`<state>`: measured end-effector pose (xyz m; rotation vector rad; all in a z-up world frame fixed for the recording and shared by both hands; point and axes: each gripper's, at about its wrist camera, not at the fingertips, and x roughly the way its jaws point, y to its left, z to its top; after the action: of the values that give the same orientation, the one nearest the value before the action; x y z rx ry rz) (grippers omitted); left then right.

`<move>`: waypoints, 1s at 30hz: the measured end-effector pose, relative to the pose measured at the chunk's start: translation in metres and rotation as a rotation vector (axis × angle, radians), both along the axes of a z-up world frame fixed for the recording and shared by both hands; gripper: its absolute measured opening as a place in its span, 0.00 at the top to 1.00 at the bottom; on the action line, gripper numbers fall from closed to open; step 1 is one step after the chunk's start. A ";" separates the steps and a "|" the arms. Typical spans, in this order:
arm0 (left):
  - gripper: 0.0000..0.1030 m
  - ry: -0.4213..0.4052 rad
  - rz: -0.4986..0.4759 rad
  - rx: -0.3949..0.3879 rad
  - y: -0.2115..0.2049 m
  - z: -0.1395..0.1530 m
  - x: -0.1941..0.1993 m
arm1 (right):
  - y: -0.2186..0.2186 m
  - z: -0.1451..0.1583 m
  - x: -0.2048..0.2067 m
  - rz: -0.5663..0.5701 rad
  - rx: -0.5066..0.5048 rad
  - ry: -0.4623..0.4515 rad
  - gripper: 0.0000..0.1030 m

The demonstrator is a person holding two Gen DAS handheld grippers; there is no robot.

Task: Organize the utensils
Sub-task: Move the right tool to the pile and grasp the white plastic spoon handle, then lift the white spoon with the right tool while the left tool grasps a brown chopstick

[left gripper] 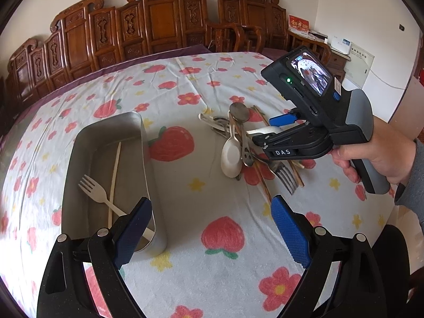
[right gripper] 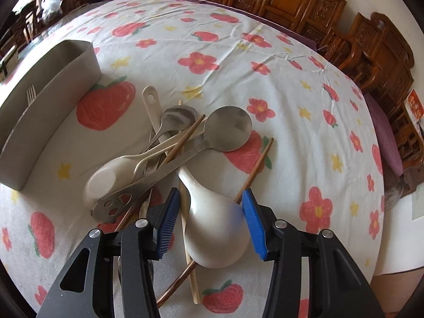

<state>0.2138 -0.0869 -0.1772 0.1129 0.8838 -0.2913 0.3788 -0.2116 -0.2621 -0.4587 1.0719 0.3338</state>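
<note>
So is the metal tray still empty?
No, the metal tray already holds a white fork and a pale chopstick lying across each other.

one metal tray. in it: one pale fork, one pale chopstick.

pile on the cloth, right wrist view: two white spoons, one white scoop handle, two metal spoons, at least three chopsticks.

left wrist view adds one metal fork.
</note>
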 end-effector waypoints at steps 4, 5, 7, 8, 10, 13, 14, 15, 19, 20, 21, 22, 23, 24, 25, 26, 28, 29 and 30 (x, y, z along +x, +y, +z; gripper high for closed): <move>0.15 0.000 -0.002 -0.001 0.000 0.000 -0.002 | 0.003 0.001 -0.003 0.004 -0.050 -0.014 0.65; 0.15 -0.001 -0.002 -0.001 0.000 0.000 -0.002 | 0.002 0.002 -0.002 0.000 -0.047 -0.015 0.66; 0.15 -0.004 -0.004 -0.002 0.000 0.001 -0.003 | 0.001 0.005 -0.002 0.001 -0.041 -0.008 0.68; 0.15 -0.005 -0.004 -0.002 0.000 0.001 -0.004 | 0.001 0.006 -0.002 0.004 -0.043 -0.007 0.69; 0.15 -0.007 -0.005 -0.003 0.001 0.001 -0.005 | 0.001 0.010 -0.003 0.007 -0.046 -0.006 0.72; 0.15 -0.007 -0.002 -0.008 0.001 0.001 -0.006 | -0.002 0.020 -0.007 0.009 -0.018 -0.004 0.80; 0.15 -0.006 -0.002 -0.010 0.001 0.001 -0.006 | -0.003 0.023 -0.008 0.010 -0.012 -0.004 0.81; 0.15 -0.006 -0.002 -0.013 0.001 0.001 -0.007 | -0.003 0.025 -0.009 0.012 -0.009 -0.003 0.84; 0.15 -0.007 -0.007 -0.015 -0.001 0.001 -0.008 | -0.007 0.033 -0.016 0.023 0.029 0.010 0.90; 0.15 -0.009 -0.009 -0.014 -0.002 0.002 -0.009 | -0.007 0.034 -0.018 0.026 0.033 0.012 0.91; 0.15 -0.011 -0.011 -0.013 -0.003 0.002 -0.010 | -0.007 0.036 -0.020 0.028 0.041 0.015 0.91; 0.15 -0.012 -0.011 -0.012 -0.003 0.002 -0.010 | -0.009 0.039 -0.023 0.030 0.055 0.022 0.91; 0.15 -0.014 -0.010 -0.011 -0.003 0.003 -0.010 | -0.009 0.041 -0.026 0.033 0.067 0.026 0.92; 0.15 -0.015 -0.009 -0.012 -0.003 0.003 -0.010 | -0.010 0.044 -0.027 0.035 0.078 0.030 0.92; 0.15 -0.017 -0.007 -0.014 -0.002 0.004 -0.010 | -0.011 0.048 -0.029 0.032 0.097 0.034 0.92; 0.15 -0.017 -0.005 -0.016 -0.002 0.005 -0.010 | -0.012 0.052 -0.030 0.030 0.115 0.033 0.93; 0.15 -0.020 -0.002 -0.019 -0.002 0.006 -0.010 | -0.015 0.063 -0.031 0.023 0.165 0.034 0.93; 0.15 -0.022 -0.002 -0.020 -0.002 0.007 -0.010 | -0.017 0.068 -0.031 0.015 0.188 0.033 0.93; 0.15 -0.023 -0.003 -0.020 -0.002 0.007 -0.011 | -0.019 0.073 -0.031 0.009 0.206 0.031 0.93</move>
<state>0.2026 -0.0891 -0.1699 0.0989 0.8578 -0.3016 0.3482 -0.2302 -0.1893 -0.2757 1.0536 0.4558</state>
